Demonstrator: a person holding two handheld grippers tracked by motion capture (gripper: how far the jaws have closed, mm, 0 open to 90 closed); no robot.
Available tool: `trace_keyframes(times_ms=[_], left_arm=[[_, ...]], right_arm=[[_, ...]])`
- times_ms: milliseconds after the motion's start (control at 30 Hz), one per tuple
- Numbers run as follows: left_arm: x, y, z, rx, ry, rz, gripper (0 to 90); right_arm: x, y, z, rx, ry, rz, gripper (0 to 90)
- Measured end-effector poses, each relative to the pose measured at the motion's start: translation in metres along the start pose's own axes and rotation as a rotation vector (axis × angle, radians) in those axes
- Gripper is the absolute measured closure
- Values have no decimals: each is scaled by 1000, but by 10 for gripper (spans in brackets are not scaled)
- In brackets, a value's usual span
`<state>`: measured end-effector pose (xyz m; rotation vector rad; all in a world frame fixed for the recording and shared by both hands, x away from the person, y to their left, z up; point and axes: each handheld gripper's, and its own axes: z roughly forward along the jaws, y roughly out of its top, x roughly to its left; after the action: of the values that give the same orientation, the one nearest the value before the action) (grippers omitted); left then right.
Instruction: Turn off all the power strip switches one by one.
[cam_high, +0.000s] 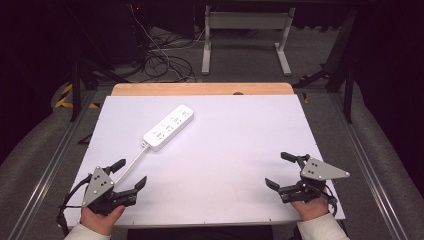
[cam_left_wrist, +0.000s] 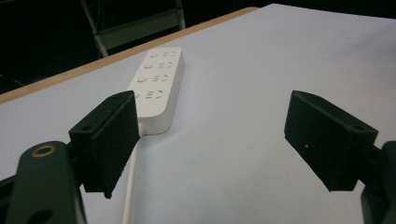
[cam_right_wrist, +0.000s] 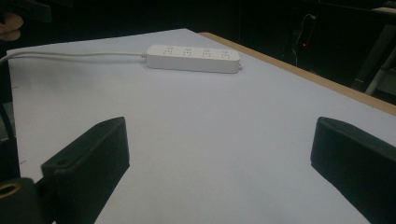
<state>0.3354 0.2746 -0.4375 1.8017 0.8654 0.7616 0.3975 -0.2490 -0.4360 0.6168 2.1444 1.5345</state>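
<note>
Power strip (cam_high: 169, 127) lies at eleven o'clock on the desk (cam_high: 235, 150); left gripper (cam_high: 131, 175) and right gripper (cam_high: 280, 170) fingers spread, holding nothing.

I find no word, brand or number that I can read anywhere. The closest thing to signs are the small grey markings on the white power strip (cam_left_wrist: 156, 84), upper left of centre in my left gripper view: a circle beside each group of short slot marks, repeated four times along its top face. They are shapes, not letters. From my right gripper view the same strip (cam_right_wrist: 193, 58) lies near the top of the frame, and its marks are too small to make out. In the high view, yellow and black hazard stripes (cam_high: 64, 96) mark the floor at the left edge, without any lettering.
</note>
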Motion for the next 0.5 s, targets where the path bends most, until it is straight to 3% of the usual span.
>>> trace_keyframes(times_ms=[500], left_arm=[[-1,0,-1,-3,3,6,184]], right_arm=[[1,0,1,1,10,-5,50]])
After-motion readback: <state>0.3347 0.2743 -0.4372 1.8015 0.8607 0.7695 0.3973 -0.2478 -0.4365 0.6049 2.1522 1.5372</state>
